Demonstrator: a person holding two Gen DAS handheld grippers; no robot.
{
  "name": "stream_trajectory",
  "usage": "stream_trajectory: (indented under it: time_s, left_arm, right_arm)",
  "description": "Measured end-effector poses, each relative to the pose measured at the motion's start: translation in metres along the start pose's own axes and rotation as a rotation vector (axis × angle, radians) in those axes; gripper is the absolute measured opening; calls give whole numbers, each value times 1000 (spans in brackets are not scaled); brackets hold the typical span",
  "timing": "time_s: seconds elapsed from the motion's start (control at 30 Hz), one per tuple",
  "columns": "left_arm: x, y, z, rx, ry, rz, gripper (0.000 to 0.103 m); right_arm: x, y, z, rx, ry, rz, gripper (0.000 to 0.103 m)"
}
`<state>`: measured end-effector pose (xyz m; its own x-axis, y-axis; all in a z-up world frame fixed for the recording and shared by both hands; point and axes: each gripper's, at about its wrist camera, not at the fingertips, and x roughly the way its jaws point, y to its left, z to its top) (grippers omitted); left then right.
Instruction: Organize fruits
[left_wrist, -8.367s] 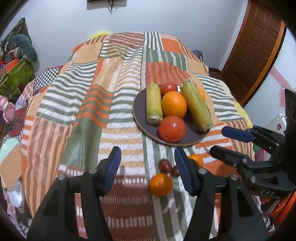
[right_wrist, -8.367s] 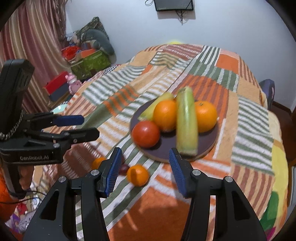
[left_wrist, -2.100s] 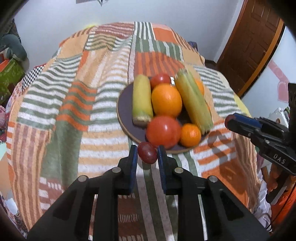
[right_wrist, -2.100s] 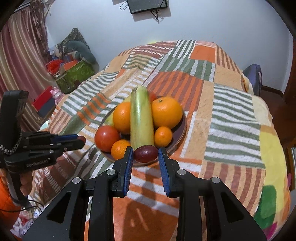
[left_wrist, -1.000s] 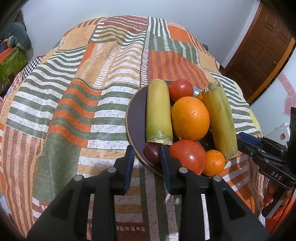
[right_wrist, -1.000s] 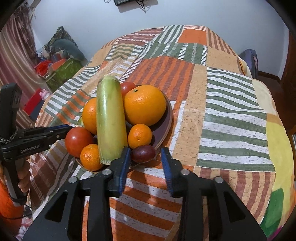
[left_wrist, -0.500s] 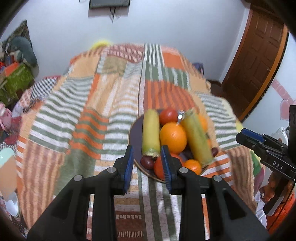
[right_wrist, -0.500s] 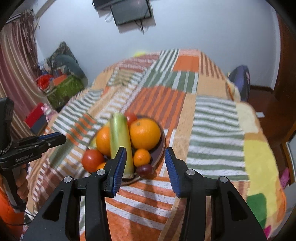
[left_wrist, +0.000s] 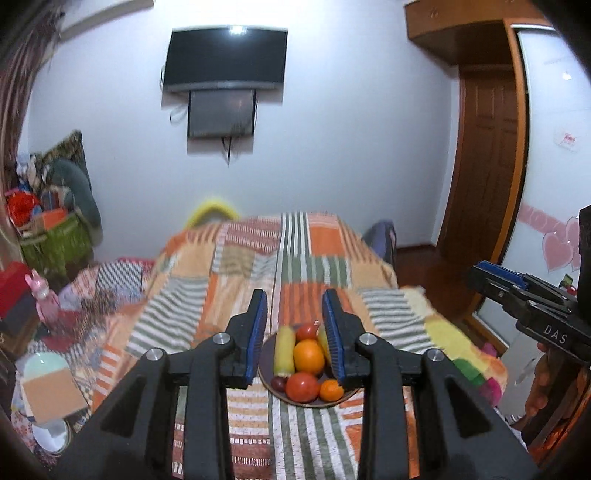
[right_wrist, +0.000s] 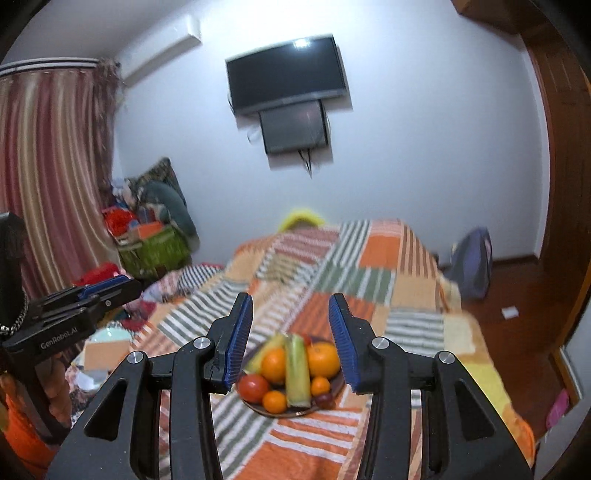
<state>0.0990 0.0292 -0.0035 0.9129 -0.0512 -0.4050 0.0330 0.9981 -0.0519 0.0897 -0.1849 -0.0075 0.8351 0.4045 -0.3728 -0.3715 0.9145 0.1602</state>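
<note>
On the bed, plate: the dark round plate (left_wrist: 277, 392) sits on the striped patchwork bedspread (left_wrist: 236, 280), near its foot end, seen between the blue pads of both grippers.
Plate contents: a large orange (left_wrist: 308, 356) at the centre; a tomato (left_wrist: 301, 387) at 6 o'clock; a small mandarin (left_wrist: 330, 390) at 5 o'clock; a dark plum (left_wrist: 279, 384) at 7 o'clock, touching the tomato; a yellow corn cob (left_wrist: 283, 350) at 9 o'clock; a second tomato (left_wrist: 305, 331) at 12 o'clock.
From the right wrist: a green-husked corn cob (right_wrist: 297, 369) lies across the middle, a second dark plum (right_wrist: 325, 398) at 4 o'clock on the rim, all slightly blurred.
Surroundings: a wall-mounted television (left_wrist: 225, 59) at 12 o'clock, a wooden door (left_wrist: 484, 173) at 2 o'clock, a green basket of clutter (left_wrist: 55, 240) at 9 o'clock, striped curtains (right_wrist: 48, 177) at 10 o'clock in the right view.
In the way: nothing lies between the grippers and the plate.
Change: both plums, clamped in the fingers two seconds ago, now lie on the plate; both cameras have pulled well back and up, so the plate looks far smaller than half a second ago.
Left gripper (left_wrist: 295, 334): raised above the bed's foot, level, jaws parted and holding nothing.
Right gripper (right_wrist: 291, 341): alongside at 3 o'clock of the left, likewise raised, jaws spread wide, released.
</note>
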Motion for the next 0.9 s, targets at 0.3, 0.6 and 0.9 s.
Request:
stream_trajectory:
  time_s: [0.3, 0.6, 0.9]
  left_arm:
    - [-54, -21, 7, 35, -129, 19, 62]
    - [-79, -24, 3, 3, -165, 22, 88]
    - [-88, -24, 0, -2, -189, 36, 98]
  right_arm:
    - [-40, 33, 9, -78, -137, -23, 65]
    - [-46, 41, 6, -91, -173, -66, 91]
    - [-52, 46, 3, -85, -188, -98, 103]
